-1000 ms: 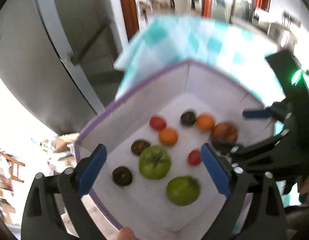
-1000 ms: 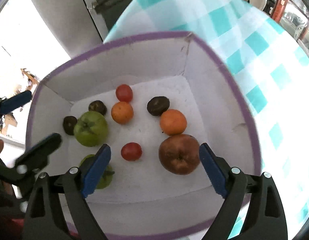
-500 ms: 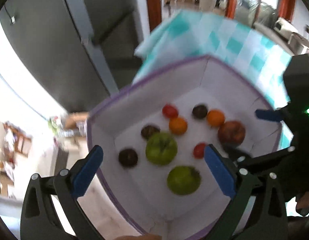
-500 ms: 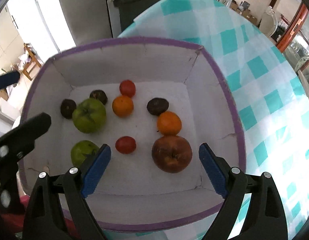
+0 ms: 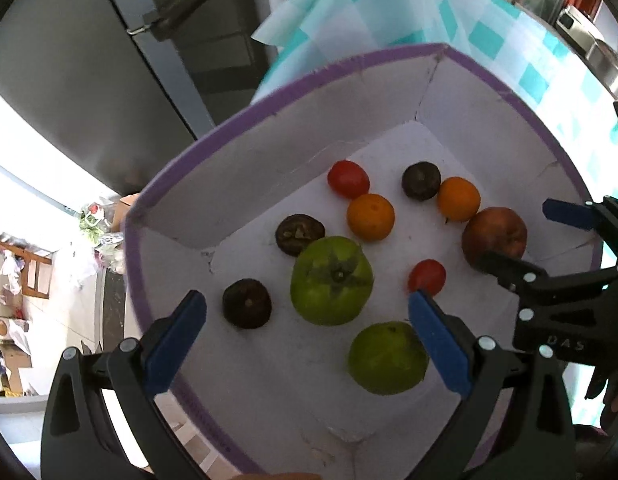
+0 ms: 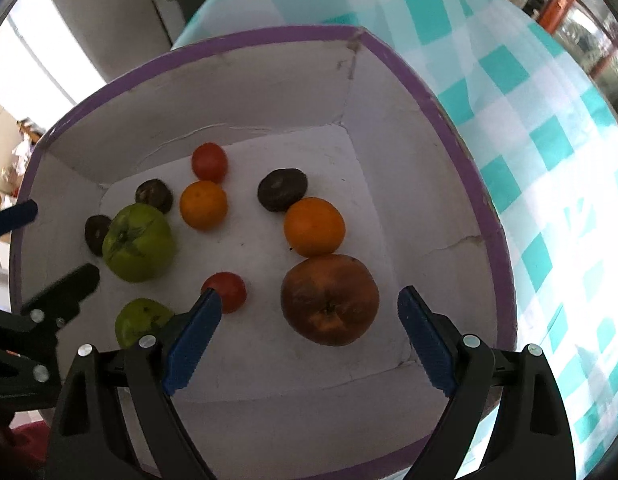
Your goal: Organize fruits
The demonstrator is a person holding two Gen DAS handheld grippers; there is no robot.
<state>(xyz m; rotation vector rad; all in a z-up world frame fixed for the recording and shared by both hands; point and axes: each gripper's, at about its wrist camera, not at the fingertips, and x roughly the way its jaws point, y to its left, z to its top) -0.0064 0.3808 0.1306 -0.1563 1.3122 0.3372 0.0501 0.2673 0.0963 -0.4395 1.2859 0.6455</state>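
Both grippers hang above a white box with a purple rim (image 6: 449,120), which sits on a teal-and-white checked tablecloth (image 6: 549,140); the fruit lies loose on the box floor. The left gripper (image 5: 307,336) has its jaws spread wide and holds nothing; the right gripper (image 6: 309,336) is likewise wide apart and empty. Risks, as judged: the right gripper frames the brown apple (image 6: 330,299), which touches an orange (image 6: 314,226); a descent off-centre could nudge that orange or roll the apple toward the near wall. The red tomato (image 6: 225,291) lies just beside the right gripper's left finger and could be clipped or squashed. On the left side, the large green persimmon (image 5: 332,280) sits between the jaws with a dark brown fruit (image 5: 299,234) touching it and a second green fruit (image 5: 387,358) near the right finger; a closing jaw might catch two at once. The two grippers work close together over one box, so they could collide. Fruit appearance: the apple is mottled red-brown and dull, possibly soft, so a hard squeeze may bruise it. The green persimmon is smooth with a leafy calyx facing up. A second orange (image 5: 370,216), a second red tomato (image 5: 348,179) and two more dark wrinkled fruits (image 5: 247,303) are scattered, unsorted.
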